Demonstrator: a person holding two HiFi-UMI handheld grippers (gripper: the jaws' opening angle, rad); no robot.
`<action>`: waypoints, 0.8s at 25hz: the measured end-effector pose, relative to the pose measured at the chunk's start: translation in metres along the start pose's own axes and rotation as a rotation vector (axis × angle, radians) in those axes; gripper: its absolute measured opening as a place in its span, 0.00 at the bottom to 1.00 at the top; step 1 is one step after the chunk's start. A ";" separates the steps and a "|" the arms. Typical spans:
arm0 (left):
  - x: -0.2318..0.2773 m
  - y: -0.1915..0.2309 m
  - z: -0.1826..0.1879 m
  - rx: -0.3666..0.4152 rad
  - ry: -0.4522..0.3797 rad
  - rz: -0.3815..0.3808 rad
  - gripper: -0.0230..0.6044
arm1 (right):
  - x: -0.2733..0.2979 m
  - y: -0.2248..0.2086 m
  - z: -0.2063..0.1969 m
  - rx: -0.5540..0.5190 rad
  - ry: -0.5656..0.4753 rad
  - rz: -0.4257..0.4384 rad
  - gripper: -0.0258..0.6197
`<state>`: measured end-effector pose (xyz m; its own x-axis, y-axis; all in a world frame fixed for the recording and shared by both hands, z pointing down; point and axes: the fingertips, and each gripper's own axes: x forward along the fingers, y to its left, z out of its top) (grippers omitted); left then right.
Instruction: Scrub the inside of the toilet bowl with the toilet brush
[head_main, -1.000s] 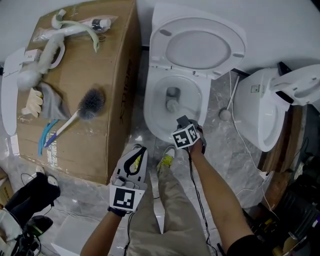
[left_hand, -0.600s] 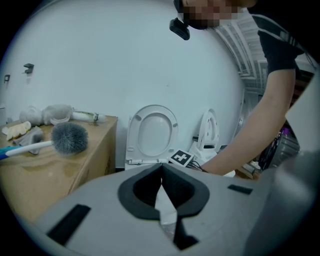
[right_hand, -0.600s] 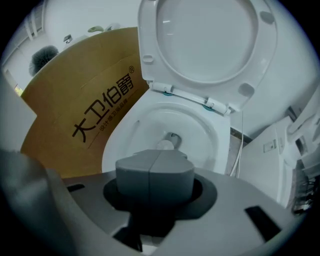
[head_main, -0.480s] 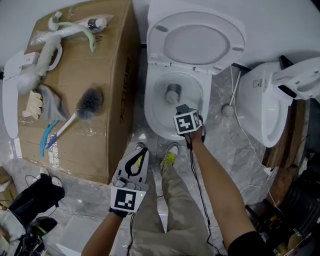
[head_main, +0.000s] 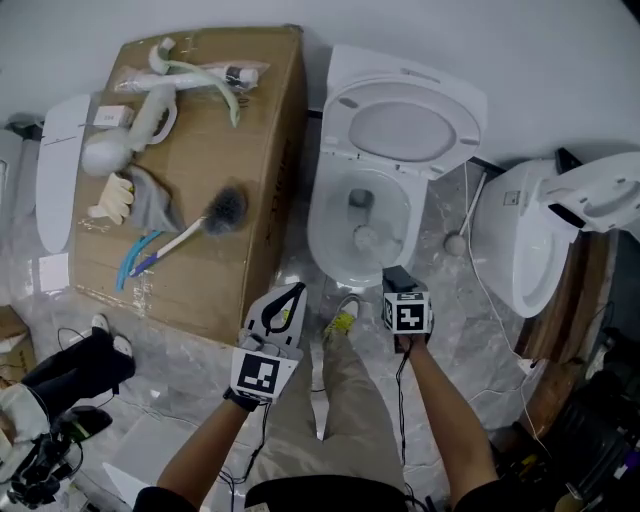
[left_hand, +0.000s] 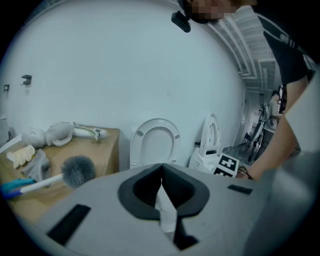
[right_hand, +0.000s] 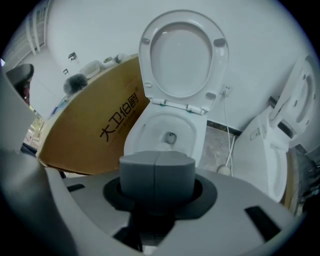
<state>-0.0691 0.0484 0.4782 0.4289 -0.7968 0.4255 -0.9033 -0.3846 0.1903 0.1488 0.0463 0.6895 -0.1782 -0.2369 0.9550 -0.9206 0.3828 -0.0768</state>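
The white toilet bowl (head_main: 360, 225) stands with lid and seat raised; grey water sits at its drain. In the right gripper view the toilet bowl (right_hand: 150, 125) lies straight ahead. A toilet brush (head_main: 226, 209) with a fluffy grey head and white handle lies on the cardboard box (head_main: 265, 120) to the left; that brush (left_hand: 77, 169) also shows in the left gripper view. My right gripper (head_main: 396, 272) hovers just in front of the bowl's near rim, shut and empty. My left gripper (head_main: 288, 292) hangs near the box's corner, shut, holding nothing.
On the box lie a white hose fitting (head_main: 150, 110), a grey cloth (head_main: 155, 200) and blue tools (head_main: 135, 260). A second toilet (head_main: 530, 240) stands at the right, with a thin white stick with a round head (head_main: 455, 243) on the floor between. The person's shoes (head_main: 340, 318) sit below the bowl.
My right gripper has drawn back from over the bowl to just in front of its rim. The head view has shifted; the left gripper has stayed near the box corner.
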 end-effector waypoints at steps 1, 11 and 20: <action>-0.004 0.001 0.013 0.001 -0.006 0.002 0.06 | -0.018 -0.002 0.000 -0.005 -0.007 -0.004 0.27; -0.065 -0.007 0.142 0.051 -0.074 0.024 0.06 | -0.194 0.003 0.053 -0.038 -0.129 -0.018 0.27; -0.110 -0.047 0.252 0.080 -0.240 -0.012 0.06 | -0.317 0.012 0.073 -0.048 -0.199 0.059 0.27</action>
<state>-0.0710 0.0369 0.1998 0.4389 -0.8760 0.2000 -0.8983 -0.4228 0.1193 0.1690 0.0613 0.3649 -0.3004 -0.3829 0.8736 -0.8901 0.4417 -0.1125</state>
